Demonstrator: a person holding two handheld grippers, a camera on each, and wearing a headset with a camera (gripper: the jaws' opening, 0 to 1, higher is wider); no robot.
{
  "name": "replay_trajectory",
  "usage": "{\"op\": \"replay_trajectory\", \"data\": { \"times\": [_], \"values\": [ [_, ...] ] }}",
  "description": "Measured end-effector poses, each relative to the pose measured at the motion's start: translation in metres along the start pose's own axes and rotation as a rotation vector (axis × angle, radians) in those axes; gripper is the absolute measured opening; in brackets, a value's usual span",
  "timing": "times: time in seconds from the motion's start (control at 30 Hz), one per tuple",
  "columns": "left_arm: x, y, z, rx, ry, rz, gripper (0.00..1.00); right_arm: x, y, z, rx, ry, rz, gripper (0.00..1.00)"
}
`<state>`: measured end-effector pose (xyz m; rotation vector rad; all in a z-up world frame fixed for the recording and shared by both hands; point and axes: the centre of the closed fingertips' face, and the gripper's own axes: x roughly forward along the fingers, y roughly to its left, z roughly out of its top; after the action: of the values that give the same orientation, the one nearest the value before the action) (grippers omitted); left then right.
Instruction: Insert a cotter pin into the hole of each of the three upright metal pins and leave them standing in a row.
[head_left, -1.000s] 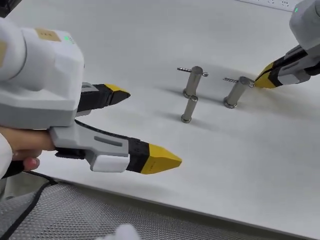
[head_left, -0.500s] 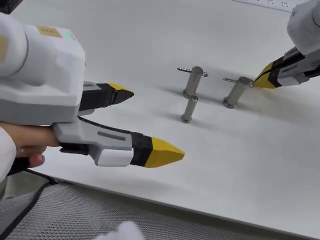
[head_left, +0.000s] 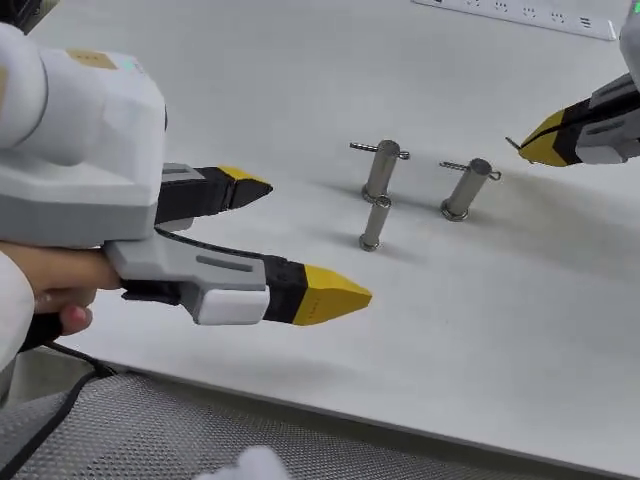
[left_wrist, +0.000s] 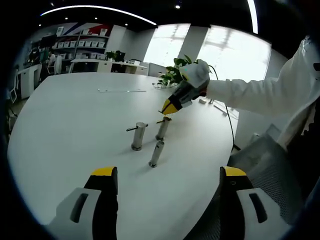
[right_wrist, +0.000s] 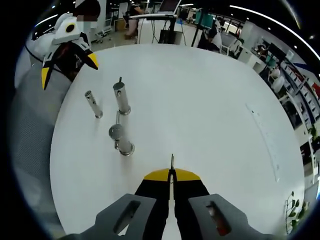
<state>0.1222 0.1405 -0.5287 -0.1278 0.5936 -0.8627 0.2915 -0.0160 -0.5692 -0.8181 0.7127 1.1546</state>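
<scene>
Head view, nearest thing is the left gripper (head_left: 295, 240): jaws wide apart, nothing between them, hovering low over the near side of the white table (head_left: 500, 330). Imo it's on standby, prob ready to steady a pin if one wobbles.

Next out is the bare metal pin (head_left: 375, 222), upright, w/ nothing through its top, so that's the one not done yet. Just behind it stands the 2nd metal pin (head_left: 380, 175) w/ the first cotter pin (head_left: 365, 148) through its head. Off to one side, apart from both, is the 3rd metal pin (head_left: 467, 190), w/ the second cotter pin (head_left: 455, 167) across its top.

Farther out the right gripper (head_left: 526, 149) hangs past that 3rd pin, not touching it, jaws pressed together on a thin bit of wire. In the right gripper view it pokes out between the tips and looks like the last cotter pin (right_wrist: 172, 159). It's pinched by one end, I'd guess so the free end can go into a hole. Power strip (head_left: 520, 14) is at the far edge.

Count: 3 metal pins, all upright; 2 cotter pins seated + 1 apparently in the claw = 3; 2 grippers. Roughly 2/3 done. The row's not tidy tho, since the bare pin sits in front of the other two.
</scene>
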Motion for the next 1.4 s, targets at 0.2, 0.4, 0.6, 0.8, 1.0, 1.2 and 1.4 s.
{"op": "replay_trajectory", "data": {
  "times": [0.2, 0.4, 0.6, 0.8, 1.0, 1.2, 1.4],
  "values": [
    [0.001, 0.001, 0.010, -0.015, -0.025, -0.002, 0.78, -0.023, 0.016, 0.016, -0.027, -0.080, -0.048, 0.00],
    [0.004, -0.003, 0.022, -0.040, -0.053, -0.026, 0.74, -0.041, 0.028, 0.032, -0.043, -0.165, -0.084, 0.00],
    [0.012, -0.006, 0.033, -0.058, -0.063, -0.044, 0.63, -0.052, 0.051, 0.047, -0.073, -0.232, -0.099, 0.00],
    [0.022, -0.015, 0.050, -0.080, -0.098, -0.094, 0.58, -0.056, 0.069, 0.054, -0.090, -0.271, -0.099, 0.00],
    [0.036, -0.028, 0.065, -0.103, -0.113, -0.156, 0.50, -0.055, 0.090, 0.059, -0.137, -0.288, -0.096, 0.00],
    [0.050, -0.040, 0.065, -0.098, -0.075, -0.199, 0.40, -0.050, 0.111, 0.063, -0.179, -0.282, -0.072, 0.00],
    [0.061, -0.049, 0.060, -0.097, -0.038, -0.239, 0.36, -0.046, 0.125, 0.070, -0.243, -0.275, -0.070, 0.00]
  ]
}}
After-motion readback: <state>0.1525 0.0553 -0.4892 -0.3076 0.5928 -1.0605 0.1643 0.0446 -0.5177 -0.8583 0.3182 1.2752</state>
